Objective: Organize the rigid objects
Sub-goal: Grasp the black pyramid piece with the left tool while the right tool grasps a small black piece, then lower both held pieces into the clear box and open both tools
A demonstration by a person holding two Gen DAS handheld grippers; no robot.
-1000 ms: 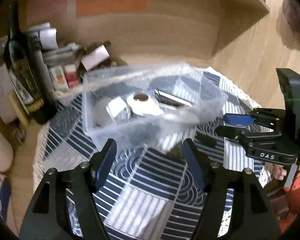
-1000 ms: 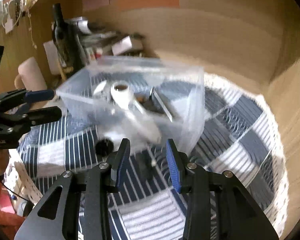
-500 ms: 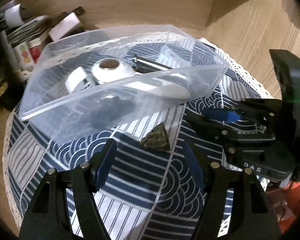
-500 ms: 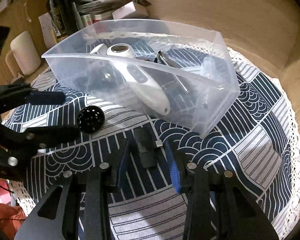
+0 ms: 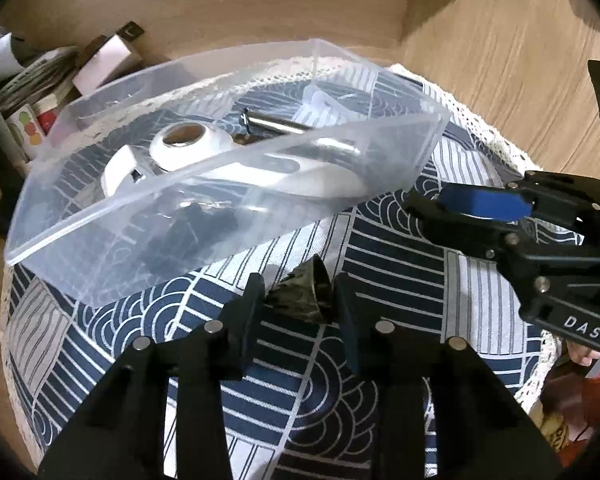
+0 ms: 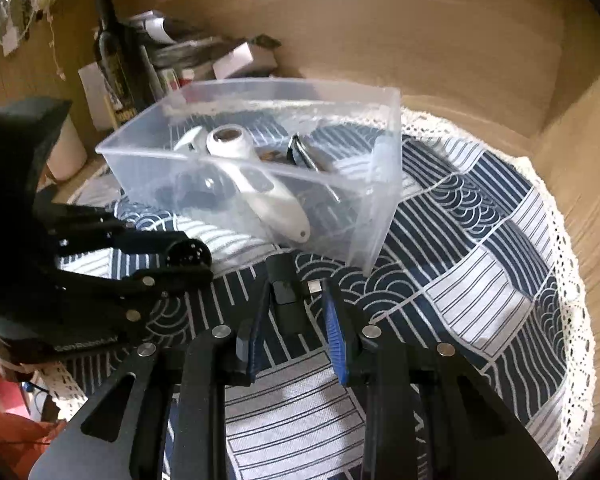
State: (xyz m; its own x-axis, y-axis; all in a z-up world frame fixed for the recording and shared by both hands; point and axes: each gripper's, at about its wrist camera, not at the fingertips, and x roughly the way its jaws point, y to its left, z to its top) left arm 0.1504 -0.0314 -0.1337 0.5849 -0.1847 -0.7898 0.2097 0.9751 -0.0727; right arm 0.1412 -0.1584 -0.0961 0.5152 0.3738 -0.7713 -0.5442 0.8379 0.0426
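Left wrist view: left gripper [image 5: 300,300] fingers pinch a dark cone-shaped piece [image 5: 302,298] just above the patterned cloth [image 5: 380,264], near the front wall of the clear bin [image 5: 228,184]. Bin contents blur through the plastic — white handheld device [image 5: 260,160] and metal tool [image 5: 276,123] legible, a dark item at the bottom not.

Right wrist view: right gripper [image 6: 296,304] fingers spread either side of a black USB stick [image 6: 286,294] lying on the cloth, apart from it. The cone's shape is foreshortened here — only its round end shows.
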